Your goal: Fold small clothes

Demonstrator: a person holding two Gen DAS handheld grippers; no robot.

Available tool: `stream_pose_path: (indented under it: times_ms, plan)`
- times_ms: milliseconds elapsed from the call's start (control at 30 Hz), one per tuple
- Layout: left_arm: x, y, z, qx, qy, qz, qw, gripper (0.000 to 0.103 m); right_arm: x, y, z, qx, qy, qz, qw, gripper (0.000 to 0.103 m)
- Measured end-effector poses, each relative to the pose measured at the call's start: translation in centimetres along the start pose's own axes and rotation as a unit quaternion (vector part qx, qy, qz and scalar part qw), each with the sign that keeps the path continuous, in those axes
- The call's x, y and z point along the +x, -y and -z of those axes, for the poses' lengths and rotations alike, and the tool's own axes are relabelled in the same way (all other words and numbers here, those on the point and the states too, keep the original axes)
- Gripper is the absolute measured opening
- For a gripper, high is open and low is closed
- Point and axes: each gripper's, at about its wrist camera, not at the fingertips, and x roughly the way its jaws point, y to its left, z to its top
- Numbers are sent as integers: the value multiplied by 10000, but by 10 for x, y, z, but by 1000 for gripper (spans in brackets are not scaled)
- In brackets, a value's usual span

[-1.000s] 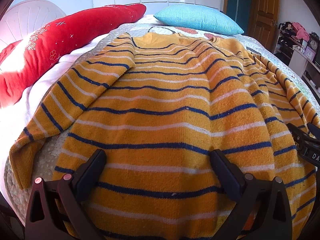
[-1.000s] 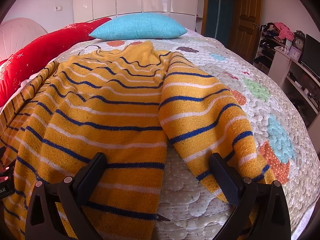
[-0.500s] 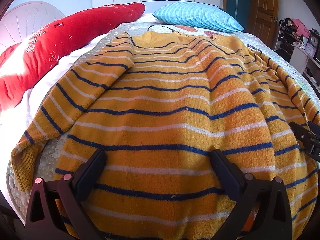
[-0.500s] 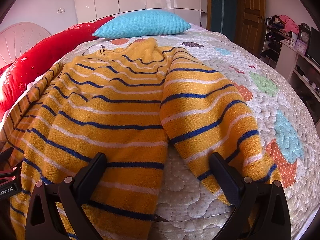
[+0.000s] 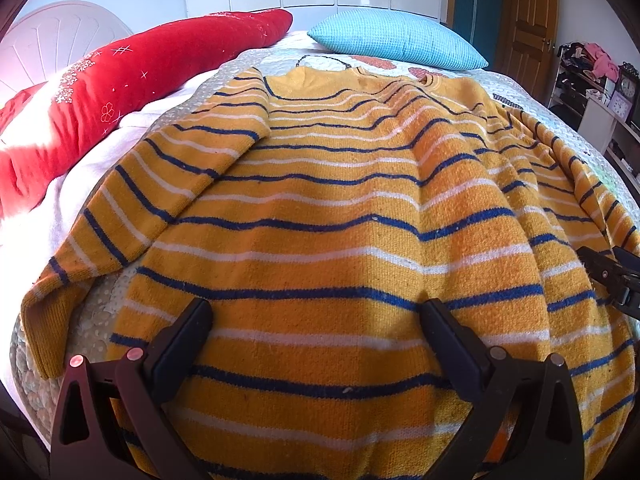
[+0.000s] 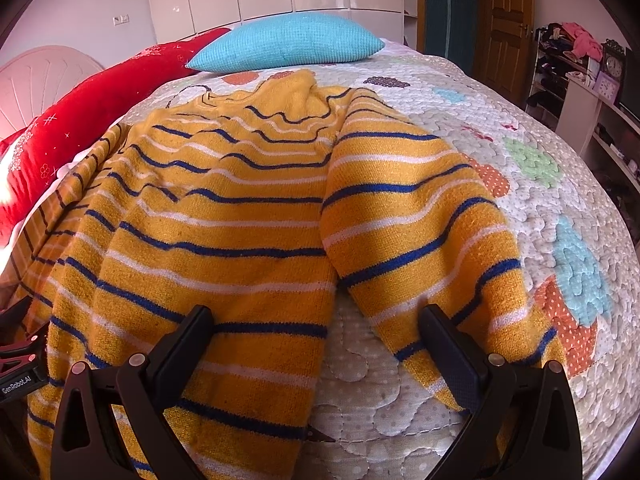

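Bed [image 6: 552, 208]: quilted white cover with coloured dotted patches; it fills both views and its near edge is cut off by the frame.
Sweater [image 5: 340, 216]: orange knit with blue and white stripes, spread flat over the bed cover, neckline towards the pillows. One sleeve [image 5: 132, 216] lies out to the left in the left wrist view, its cuff hanging over the bed's edge. The other sleeve [image 6: 420, 232] runs down beside the body in the right wrist view, with bare quilt between them near the hem.
Red pillow [image 5: 132, 80]: long, with white snowflake print, along the left side of the bed; its near end is washed out by glare.
Blue pillow [image 6: 288, 42]: beyond the sweater's neckline.
Shelves [image 6: 576, 68]: at the far right, holding a clock, clothes and small items too small to make out.
Left gripper [image 5: 316, 320]: spread wide, empty, fingers just above the sweater's hem area.
Right gripper [image 6: 316, 320]: spread wide, grasping nothing, one finger over the sweater body, the other over the sleeve.
Writing: "GenRobot.AI" on the left gripper's body at the left edge of the right wrist view; the letters are small and partly cut off.
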Motion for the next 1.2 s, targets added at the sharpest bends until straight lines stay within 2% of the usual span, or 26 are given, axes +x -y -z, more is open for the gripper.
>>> stream_pose_path:
  times_ms: [100, 267, 500, 533, 600, 667, 700, 800, 967, 1033, 1100, 1200]
  plan:
    - [-1, 0, 0, 14, 56, -21, 10000, 103, 0, 3, -1, 83, -13, -57, 9999, 103]
    - [-2, 0, 0, 16, 95, -38, 9999, 103, 2, -4, -1, -65, -49, 191, 9998, 103]
    - [-2, -1, 0, 10, 96, -31, 9999, 103, 0, -4, -2, -122, -40, 178, 9998, 103]
    - [-2, -1, 0, 8, 97, -27, 9999, 103, -4, -4, -5, -156, -126, 101, 9997, 103]
    - [-2, -1, 0, 1, 94, -19, 10000, 103, -23, -1, -12, -100, -103, -362, 9992, 92]
    - [-3, -1, 0, 14, 141, -45, 9999, 103, -60, 12, -18, 105, 284, -886, 9956, 92]
    - [-3, 0, 0, 23, 146, -59, 9999, 103, -77, 21, -20, 170, 471, -923, 9945, 93]
    - [-3, -1, -1, 21, 173, -63, 9998, 103, -110, 55, -19, 385, 769, -597, 9945, 93]
    - [-1, -1, -2, -16, 122, -33, 9999, 103, -95, 114, 3, 742, 235, 207, 9967, 93]
    - [-1, -1, -2, -19, 122, -35, 9999, 103, -91, 124, 14, 886, 112, 159, 9959, 93]
    - [-1, -2, -1, -15, 124, -40, 9999, 103, -93, 126, 20, 946, 163, 115, 9953, 93]
    - [-1, -2, -2, -10, 122, -65, 9999, 103, -103, 107, 20, 833, 359, 1, 9959, 93]
